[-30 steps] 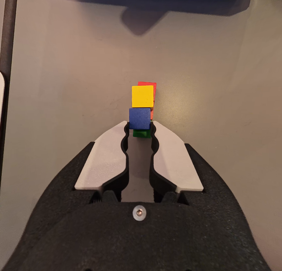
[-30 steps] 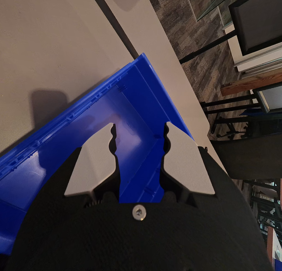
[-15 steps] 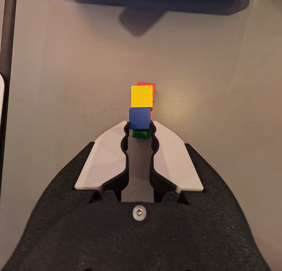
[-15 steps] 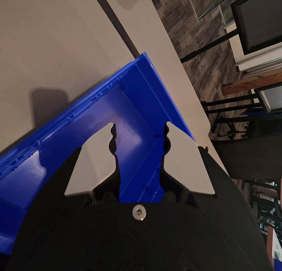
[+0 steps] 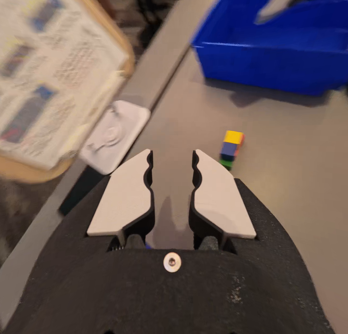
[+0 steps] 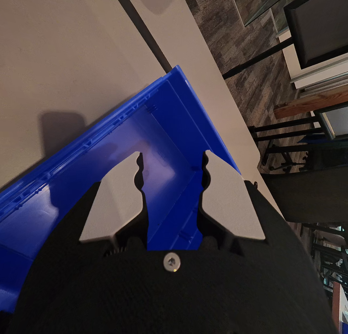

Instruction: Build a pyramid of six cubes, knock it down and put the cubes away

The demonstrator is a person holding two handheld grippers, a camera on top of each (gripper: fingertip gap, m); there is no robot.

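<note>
my left gripper is open and empty; the cube stack lies ahead and to its right. my right gripper, open, hangs over the blue bin.

The grey tabletop carries a blue bin at its far side, standing directly on the surface and casting a dark shadow toward the near edge. Well apart from the bin, a small cluster of cubes sits on the bare surface: green, blue and yellow in a row, touching, with a red-orange one alongside. A white flat pad lies at the left edge, across a dark seam.
</note>
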